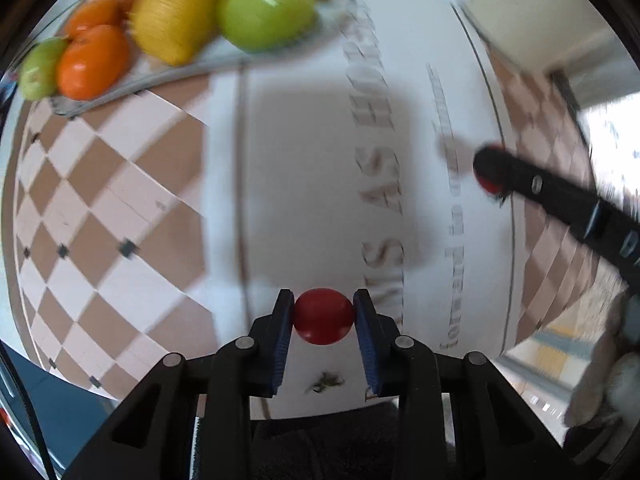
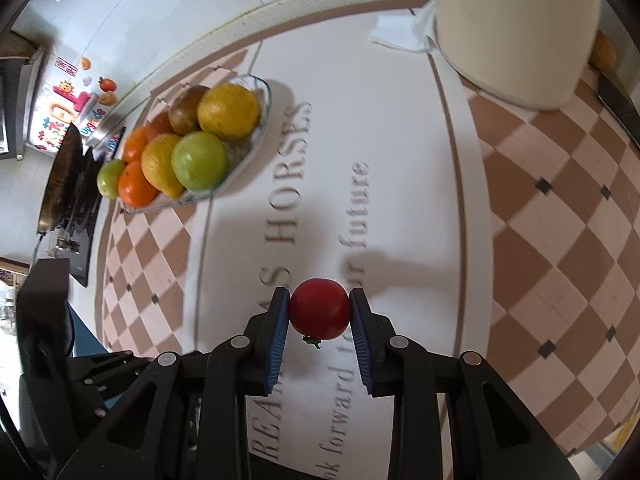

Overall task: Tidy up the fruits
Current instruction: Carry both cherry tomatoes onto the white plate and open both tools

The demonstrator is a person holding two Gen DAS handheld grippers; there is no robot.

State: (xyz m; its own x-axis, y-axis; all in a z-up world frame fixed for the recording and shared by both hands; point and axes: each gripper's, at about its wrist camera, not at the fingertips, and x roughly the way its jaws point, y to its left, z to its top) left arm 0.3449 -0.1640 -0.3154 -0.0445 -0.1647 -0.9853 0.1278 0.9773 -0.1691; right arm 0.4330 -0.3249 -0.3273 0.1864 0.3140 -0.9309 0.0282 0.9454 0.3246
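My left gripper (image 1: 323, 314) is shut on a small red tomato (image 1: 323, 316), held above the table mat. My right gripper (image 2: 319, 310) is shut on another red tomato (image 2: 319, 308) with its green stem pointing down. The right gripper also shows in the left wrist view (image 1: 490, 170) at the right, with its tomato (image 1: 489, 186) partly hidden. A glass dish (image 2: 262, 120) of oranges, yellow fruits and green apples stands at the far left; it also shows in the left wrist view (image 1: 168, 74) at the top left.
The table carries a checkered mat (image 2: 560, 240) with a white printed centre. A large cream container (image 2: 516, 28) stands at the far right with a white cloth (image 2: 404, 36) beside it. A black stove and pan (image 2: 72, 176) are at the left.
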